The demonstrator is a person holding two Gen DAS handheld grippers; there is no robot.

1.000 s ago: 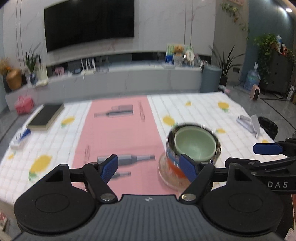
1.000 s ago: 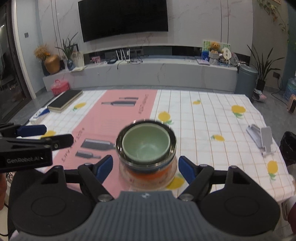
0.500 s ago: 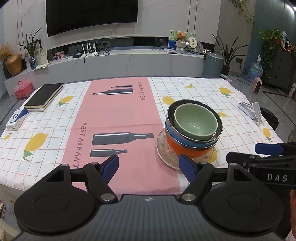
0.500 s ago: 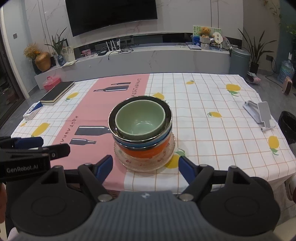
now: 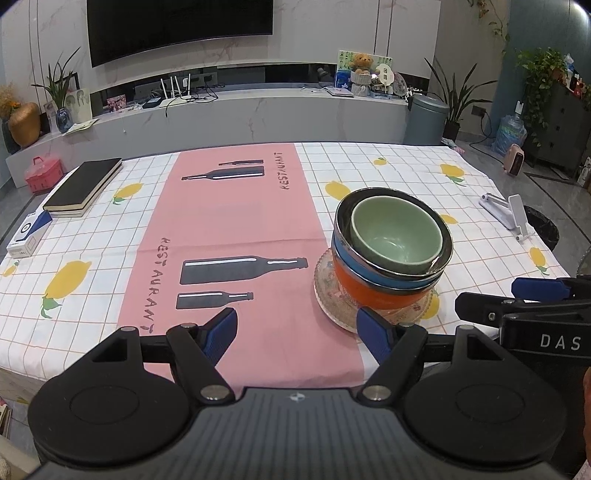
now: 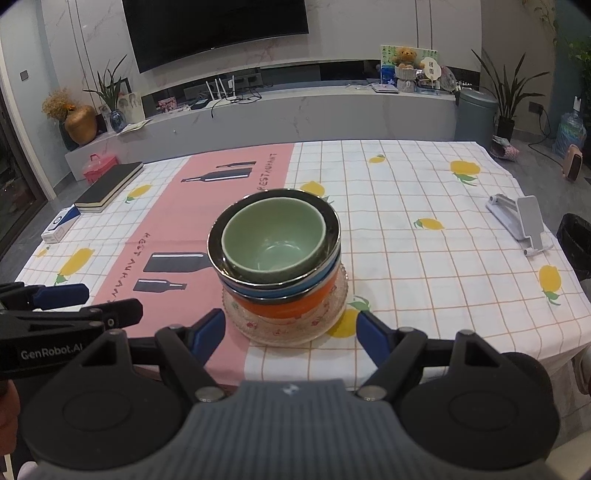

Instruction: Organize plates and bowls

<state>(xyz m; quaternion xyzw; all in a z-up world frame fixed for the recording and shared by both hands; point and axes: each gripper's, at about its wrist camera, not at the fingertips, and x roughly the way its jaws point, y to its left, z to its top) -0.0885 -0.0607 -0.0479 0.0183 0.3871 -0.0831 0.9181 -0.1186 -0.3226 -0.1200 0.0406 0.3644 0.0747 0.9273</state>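
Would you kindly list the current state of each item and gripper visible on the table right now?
green bowl: upright, empty, nested on top of the stack
steel bowl: nested beneath the green one
blue bowl: nested lower
orange bowl: resting on the plate
glass plate: flat on the tablecloth
black notebook: closed
left gripper: jaws open, empty
right gripper: jaws open, empty

A large dark television [image 5: 181, 27] is hanging on the pale marble wall above a long grey console [image 5: 240, 118]. Potted plants [image 6: 508, 92] are standing beside a grey bin [image 6: 474, 114], and the glossy grey floor [image 5: 554, 184] is reflecting light.
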